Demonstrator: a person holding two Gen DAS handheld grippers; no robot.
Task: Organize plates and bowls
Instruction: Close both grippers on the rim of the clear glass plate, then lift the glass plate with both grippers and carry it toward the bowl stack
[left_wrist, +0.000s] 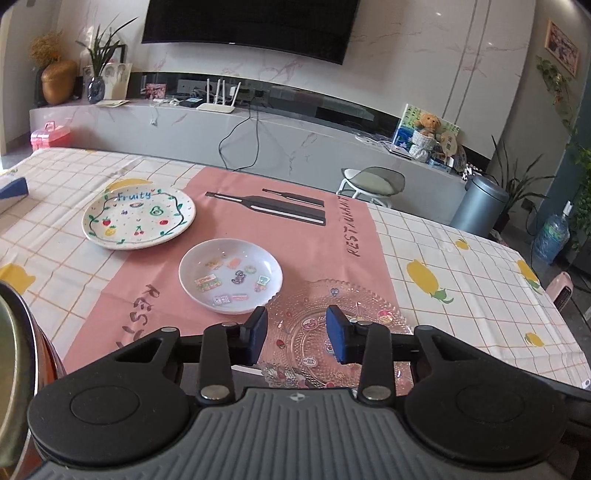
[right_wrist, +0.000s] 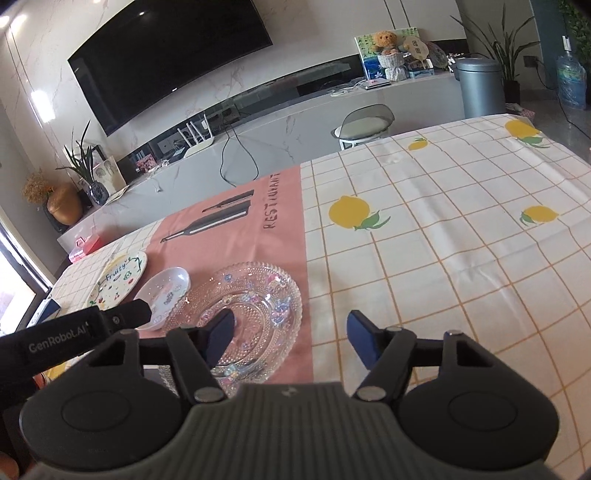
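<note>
A clear glass plate (left_wrist: 354, 325) with stickers lies on the pink mat (left_wrist: 295, 229) near the front; it also shows in the right wrist view (right_wrist: 258, 295). A small white bowl (left_wrist: 231, 275) sits just behind and left of it, also seen in the right wrist view (right_wrist: 164, 291). A white "Fruity" plate (left_wrist: 138, 218) lies further left, at the far left of the right wrist view (right_wrist: 118, 278). My left gripper (left_wrist: 297, 334) is open and empty above the glass plate's near part. My right gripper (right_wrist: 290, 332) is open and empty at the glass plate's right edge.
A checked lemon tablecloth (right_wrist: 443, 240) covers the table. A round metal-rimmed object (left_wrist: 14, 369) sits at the left edge. A blue box (left_wrist: 13, 188) lies far left. A stool (left_wrist: 373, 182) and a grey bin (left_wrist: 480, 205) stand beyond the table.
</note>
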